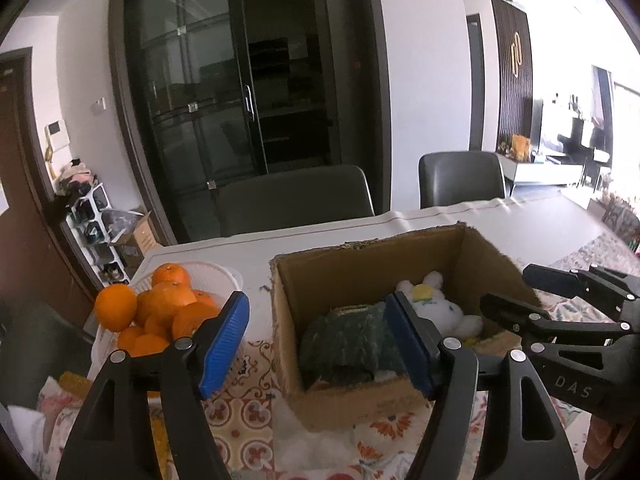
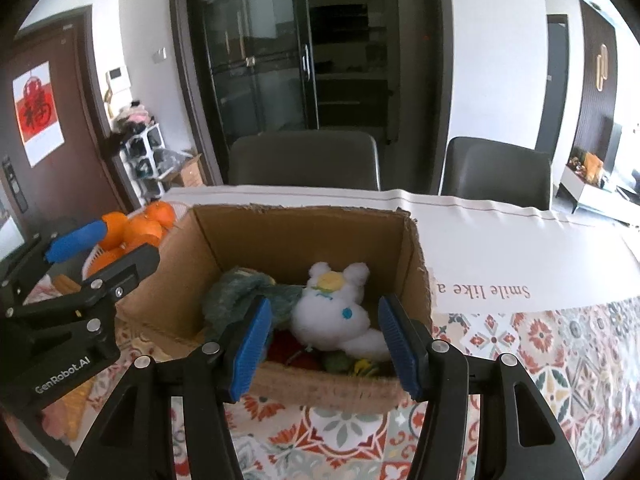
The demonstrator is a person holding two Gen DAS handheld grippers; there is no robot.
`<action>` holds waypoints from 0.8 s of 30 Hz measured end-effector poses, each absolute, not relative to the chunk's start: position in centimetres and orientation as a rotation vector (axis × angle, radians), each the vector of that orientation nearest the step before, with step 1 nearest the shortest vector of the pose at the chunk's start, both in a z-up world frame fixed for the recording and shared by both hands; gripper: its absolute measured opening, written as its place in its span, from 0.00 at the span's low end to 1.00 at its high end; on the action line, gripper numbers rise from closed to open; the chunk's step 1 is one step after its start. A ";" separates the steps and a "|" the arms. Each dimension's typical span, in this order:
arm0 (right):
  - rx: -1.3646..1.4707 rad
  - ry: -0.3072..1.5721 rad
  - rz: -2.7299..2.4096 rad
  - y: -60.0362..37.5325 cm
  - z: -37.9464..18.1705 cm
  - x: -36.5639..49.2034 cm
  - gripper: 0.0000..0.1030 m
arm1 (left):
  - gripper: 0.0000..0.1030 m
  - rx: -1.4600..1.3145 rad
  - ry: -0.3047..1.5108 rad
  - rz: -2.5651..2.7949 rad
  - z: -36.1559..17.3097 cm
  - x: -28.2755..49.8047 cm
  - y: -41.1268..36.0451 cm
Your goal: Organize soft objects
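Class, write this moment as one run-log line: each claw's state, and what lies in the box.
left claw: open, empty | right claw: open, empty | cardboard box: white plush toy, green knitted item inside

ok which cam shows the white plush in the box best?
Right wrist: the white plush sits nearly whole between the open right claw fingers, face and ears visible inside the cardboard box. Left wrist shows it smaller, partly hidden behind a blue finger pad.
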State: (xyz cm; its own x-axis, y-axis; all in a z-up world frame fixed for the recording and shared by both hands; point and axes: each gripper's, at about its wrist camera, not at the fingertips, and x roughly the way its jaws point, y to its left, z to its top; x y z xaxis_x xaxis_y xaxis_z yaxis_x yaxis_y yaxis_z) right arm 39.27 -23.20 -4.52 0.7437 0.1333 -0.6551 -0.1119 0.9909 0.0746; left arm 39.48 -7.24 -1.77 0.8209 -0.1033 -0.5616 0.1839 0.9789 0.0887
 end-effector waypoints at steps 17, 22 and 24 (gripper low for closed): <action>0.095 0.569 0.057 -22.3 2.0 26.6 0.72 | 0.90 0.101 0.450 -0.108 4.4 26.4 -4.4; 0.080 0.530 0.030 -21.8 3.2 22.8 0.78 | 0.96 0.093 0.418 -0.091 5.1 22.7 -3.6; 0.075 0.521 0.024 -21.5 3.5 21.3 0.80 | 0.98 0.085 0.414 -0.087 5.2 21.5 -3.3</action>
